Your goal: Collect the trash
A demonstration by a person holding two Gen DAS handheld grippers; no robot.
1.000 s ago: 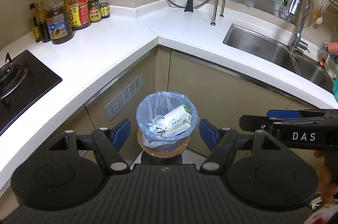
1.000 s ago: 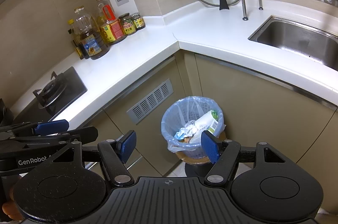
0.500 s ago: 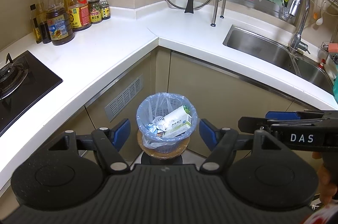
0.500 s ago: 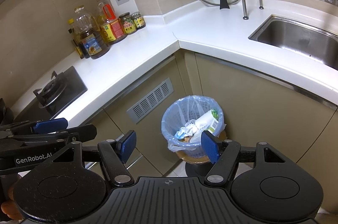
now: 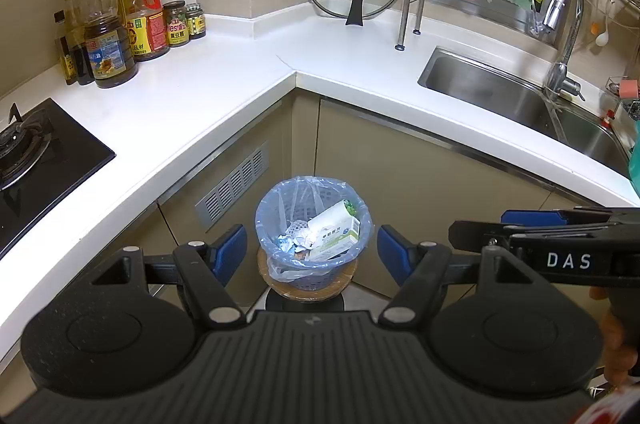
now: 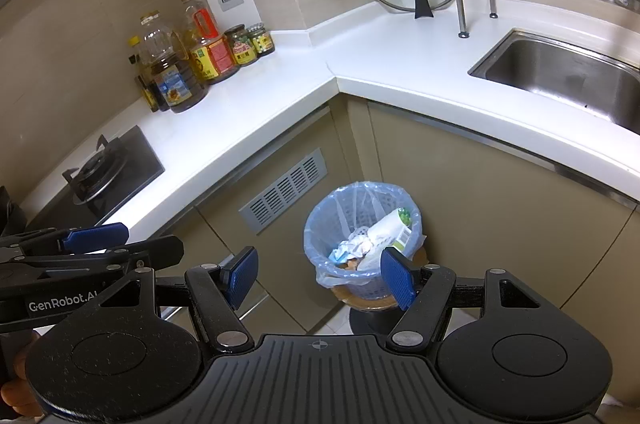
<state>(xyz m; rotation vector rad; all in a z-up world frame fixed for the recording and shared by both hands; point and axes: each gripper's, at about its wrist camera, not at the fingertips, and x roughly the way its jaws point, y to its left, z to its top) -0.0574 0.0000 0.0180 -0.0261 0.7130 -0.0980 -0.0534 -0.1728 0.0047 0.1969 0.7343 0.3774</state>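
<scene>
My left gripper (image 5: 310, 252) is matte black with ribbed housing and blue pads. My right gripper (image 6: 320, 274) matches, silver screws showing; white "DAS" lettering marks its side.

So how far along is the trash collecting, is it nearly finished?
Partly, it seems. The bin with its blue bag already holds a box and crumpled paper. Nothing is in hand: the left gripper and right gripper are both open and empty above it. The bag is untied and sits in the bin, so lifting it out likely remains.
</scene>
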